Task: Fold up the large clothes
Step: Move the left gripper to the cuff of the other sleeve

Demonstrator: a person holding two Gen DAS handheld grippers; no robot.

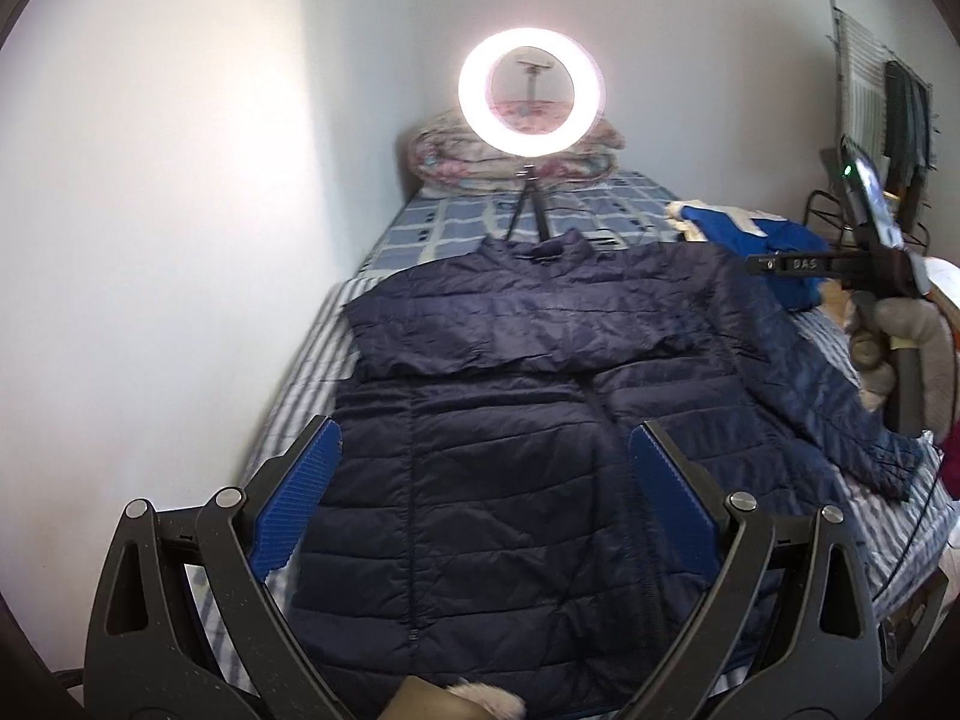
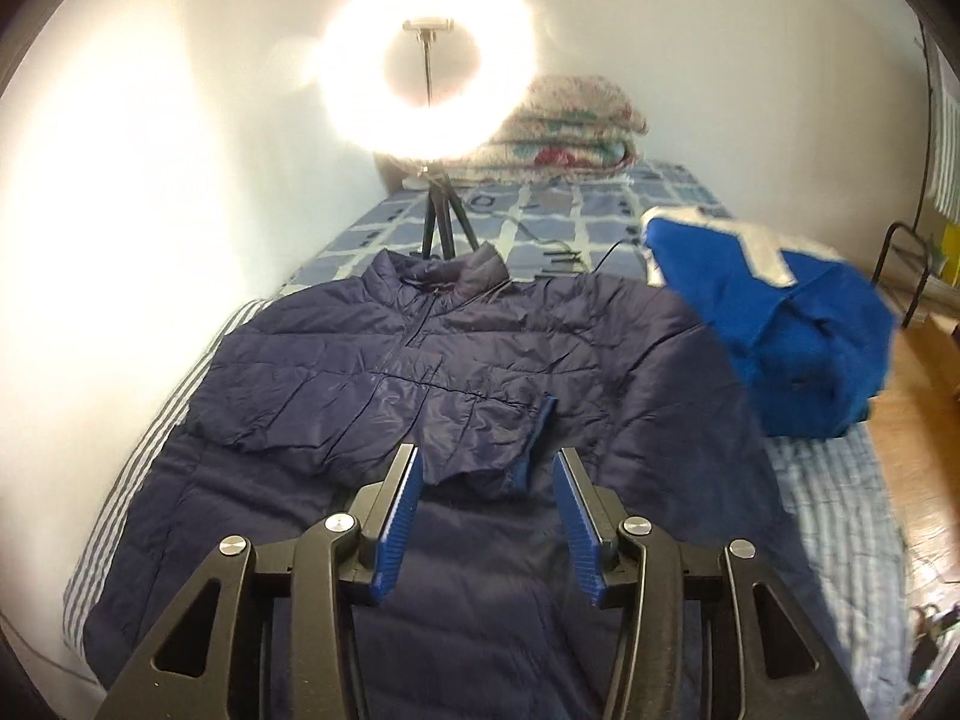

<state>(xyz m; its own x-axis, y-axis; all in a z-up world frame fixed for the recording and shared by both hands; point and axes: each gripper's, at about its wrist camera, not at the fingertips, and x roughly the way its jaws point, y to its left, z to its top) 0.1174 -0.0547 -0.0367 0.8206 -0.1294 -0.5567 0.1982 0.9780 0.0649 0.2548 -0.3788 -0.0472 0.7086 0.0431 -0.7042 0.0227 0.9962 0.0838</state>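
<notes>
A navy puffer jacket (image 1: 480, 510) (image 2: 456, 360) lies face up on the bed, collar towards the ring light. The sleeve from the wall side is folded across the chest, and its blue-lined cuff (image 2: 533, 438) ends near the middle. The other sleeve (image 1: 840, 408) lies spread out to the right. My left gripper (image 1: 485, 438) hovers open over the jacket's lower body, holding nothing. My right gripper (image 2: 486, 457) is open just above the folded cuff, its pads not touching it. In the left wrist view the right gripper (image 1: 759, 264) shows side on at the right, held by a gloved hand (image 1: 900, 354).
A lit ring light on a tripod (image 1: 531, 90) (image 2: 429, 60) stands on the bed beyond the collar, with a folded floral blanket (image 2: 564, 132) behind it. A blue and white garment (image 2: 774, 324) lies at the right. A white wall (image 1: 180, 240) runs along the bed's left side. Wooden floor (image 2: 912, 420) shows at the right.
</notes>
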